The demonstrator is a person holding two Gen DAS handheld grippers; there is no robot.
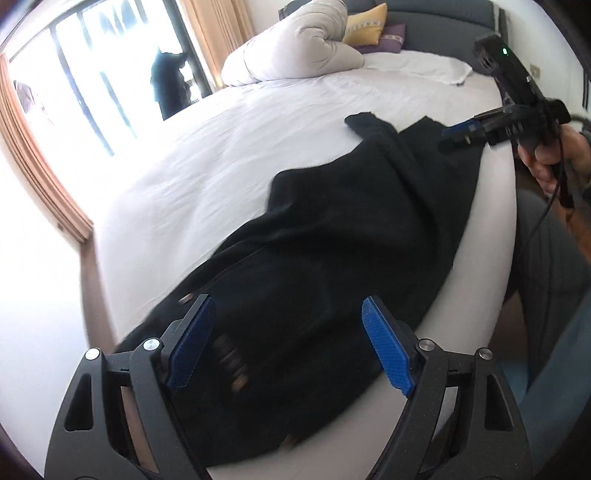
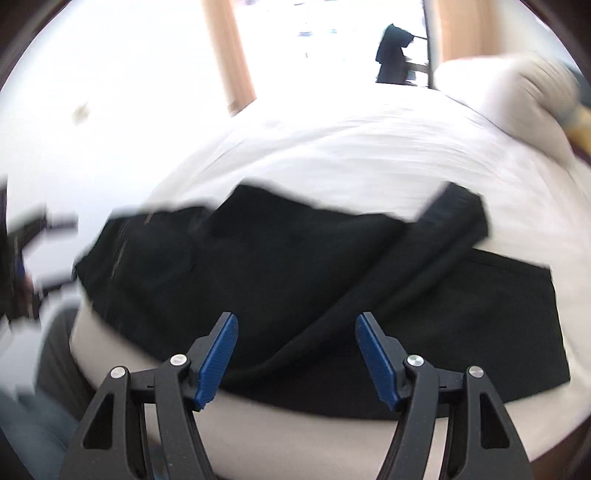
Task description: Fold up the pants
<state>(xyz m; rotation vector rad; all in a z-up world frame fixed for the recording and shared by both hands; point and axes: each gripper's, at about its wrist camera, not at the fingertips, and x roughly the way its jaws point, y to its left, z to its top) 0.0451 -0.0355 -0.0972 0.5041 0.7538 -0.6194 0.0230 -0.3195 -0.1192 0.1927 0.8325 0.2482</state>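
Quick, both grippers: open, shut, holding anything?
Left gripper: open, holding nothing, above the black pants.
Right gripper: open, holding nothing.

White bed (image 1: 221,155); rolled duvet (image 1: 295,48), yellow cushion (image 1: 364,26), purple cushion (image 1: 388,40) at head; tan curtains (image 1: 33,147).

Right claw (image 2: 296,354): two black arms with blue pads, spread apart, nothing between them; it hangs over the near edge of the bed
Pants (image 2: 280,280): black, lying flat and wide along the near side of the bed; one strip folded slantwise over the right part
Bed (image 2: 351,155): white sheet, blurred
Bedding (image 2: 517,96): pale rolled heap, far right
Left claw (image 2: 33,254): dark blur at the left edge; its state unclear
Background: bright window, tan curtains (image 2: 236,55)
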